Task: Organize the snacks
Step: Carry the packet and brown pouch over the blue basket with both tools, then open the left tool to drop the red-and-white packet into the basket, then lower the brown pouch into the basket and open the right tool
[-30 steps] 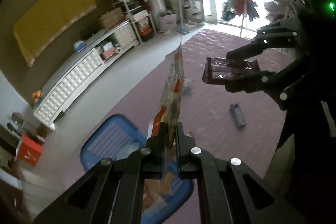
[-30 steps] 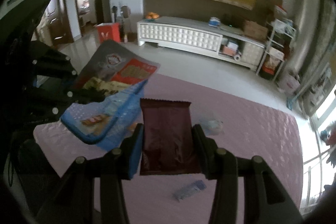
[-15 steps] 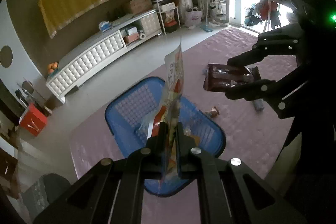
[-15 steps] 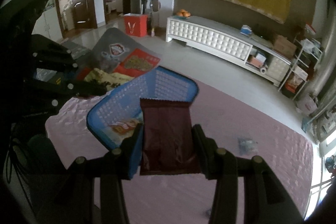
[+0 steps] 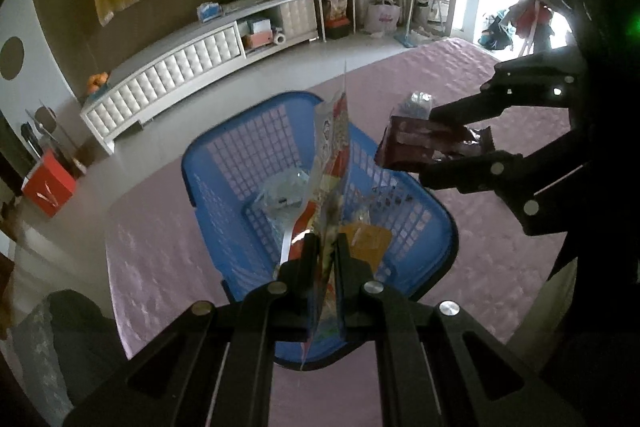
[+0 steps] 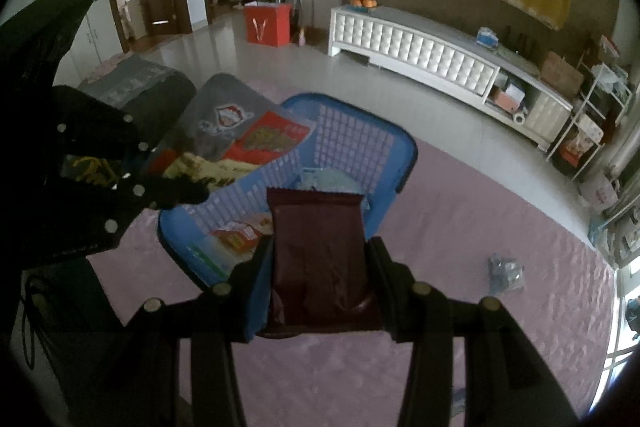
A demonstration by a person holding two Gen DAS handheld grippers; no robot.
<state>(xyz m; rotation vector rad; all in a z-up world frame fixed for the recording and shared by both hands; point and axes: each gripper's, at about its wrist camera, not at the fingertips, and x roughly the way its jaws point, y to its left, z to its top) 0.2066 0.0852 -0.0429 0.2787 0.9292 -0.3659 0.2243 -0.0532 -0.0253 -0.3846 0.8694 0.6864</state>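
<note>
Left gripper (image 5: 325, 247): clamped on a big snack bag (image 5: 332, 163), held edge-up over the blue basket (image 5: 224, 163)
Right gripper (image 6: 320, 259): pinching a maroon snack pack (image 6: 320, 239) above the basket's rim
Basket: on the pink tablecloth (image 6: 480, 211), snacks inside

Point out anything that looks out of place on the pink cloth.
One small clear packet lies alone on the pink cloth, well apart from the blue basket that already holds other snacks. Both hand-held grippers carry snacks above the basket; nothing looks spilled or damaged.
</note>
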